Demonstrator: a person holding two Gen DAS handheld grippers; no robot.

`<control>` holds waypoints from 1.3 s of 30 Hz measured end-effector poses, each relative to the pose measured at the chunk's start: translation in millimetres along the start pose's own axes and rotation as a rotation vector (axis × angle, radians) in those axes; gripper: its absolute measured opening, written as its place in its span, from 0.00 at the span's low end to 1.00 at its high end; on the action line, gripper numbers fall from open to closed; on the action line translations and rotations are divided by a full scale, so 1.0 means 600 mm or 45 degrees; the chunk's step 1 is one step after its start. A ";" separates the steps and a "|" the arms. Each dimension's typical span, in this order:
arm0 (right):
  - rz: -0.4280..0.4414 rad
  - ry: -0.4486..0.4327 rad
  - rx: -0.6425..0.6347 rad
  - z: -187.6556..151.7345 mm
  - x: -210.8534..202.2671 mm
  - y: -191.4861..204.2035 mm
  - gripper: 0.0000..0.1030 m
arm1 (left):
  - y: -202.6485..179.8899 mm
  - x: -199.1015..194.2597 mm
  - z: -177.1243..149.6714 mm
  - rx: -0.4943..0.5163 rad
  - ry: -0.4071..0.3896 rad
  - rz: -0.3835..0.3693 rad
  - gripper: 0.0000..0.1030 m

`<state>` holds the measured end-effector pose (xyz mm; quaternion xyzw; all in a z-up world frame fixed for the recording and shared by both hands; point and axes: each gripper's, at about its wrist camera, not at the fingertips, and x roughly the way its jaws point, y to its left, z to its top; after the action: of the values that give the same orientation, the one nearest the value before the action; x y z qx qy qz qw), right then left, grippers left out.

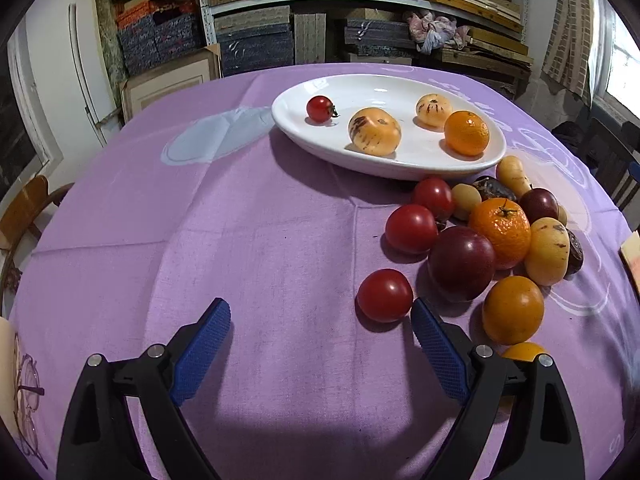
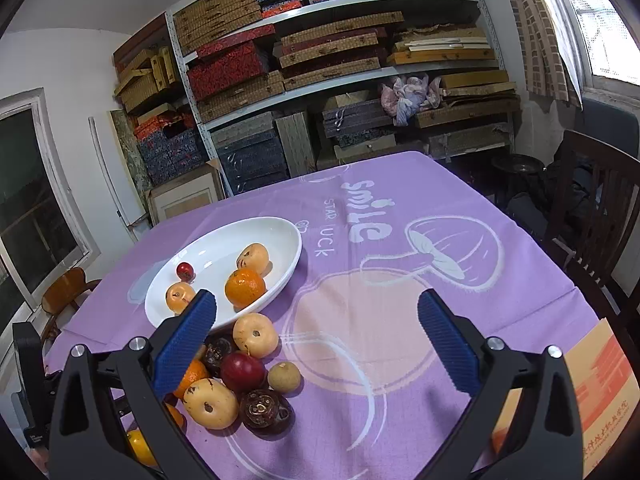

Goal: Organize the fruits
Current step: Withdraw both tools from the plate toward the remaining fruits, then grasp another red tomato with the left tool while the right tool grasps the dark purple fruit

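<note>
A white oval plate [image 1: 384, 162] [image 2: 160, 304] on the purple cloth holds a cherry tomato [image 1: 320, 109], two pale yellow fruits [image 1: 374, 131] and an orange [image 1: 466, 133] [image 2: 245, 287]. A pile of loose fruit lies in front of the plate: red tomatoes [image 1: 384, 295], a dark plum [image 1: 461, 263], oranges [image 1: 513, 309] and yellow fruits [image 2: 211, 403]. My left gripper [image 1: 320, 316] is open and empty, its right finger beside the nearest tomato. My right gripper [image 2: 316, 312] is open and empty above the cloth, right of the pile.
Shelves of stacked boxes [image 2: 320, 60] stand behind the table. A dark wooden chair [image 2: 600, 216] is at the right, a light wooden chair [image 1: 24, 208] at the left. An orange-printed cardboard box [image 2: 592, 392] lies at the table's near right edge.
</note>
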<state>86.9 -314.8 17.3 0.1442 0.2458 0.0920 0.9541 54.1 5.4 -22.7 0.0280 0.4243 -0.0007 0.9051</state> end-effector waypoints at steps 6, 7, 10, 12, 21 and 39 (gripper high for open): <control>-0.001 0.000 0.000 -0.002 0.002 -0.001 0.96 | -0.011 0.010 0.015 0.047 -0.018 -0.090 0.76; -0.001 -0.003 0.003 -0.004 0.002 -0.002 0.96 | -0.011 0.013 0.017 0.045 -0.007 -0.109 0.71; -0.004 0.000 0.012 -0.007 0.004 -0.005 0.96 | -0.010 0.016 0.016 0.049 0.005 -0.165 0.59; -0.001 0.007 0.022 -0.009 0.005 -0.008 0.96 | -0.017 0.016 0.013 0.075 -0.002 -0.168 0.53; -0.002 0.013 0.022 -0.007 0.006 -0.006 0.96 | -0.034 0.020 0.015 0.125 0.009 -0.181 0.44; 0.078 0.103 -0.210 -0.046 -0.013 0.065 0.96 | 0.002 -0.002 0.002 0.047 -0.064 -0.114 0.27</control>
<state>62.5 -273.5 10.3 0.0689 0.2712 0.1467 0.9488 54.3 6.7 -21.1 0.0257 0.4023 -0.0496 0.9138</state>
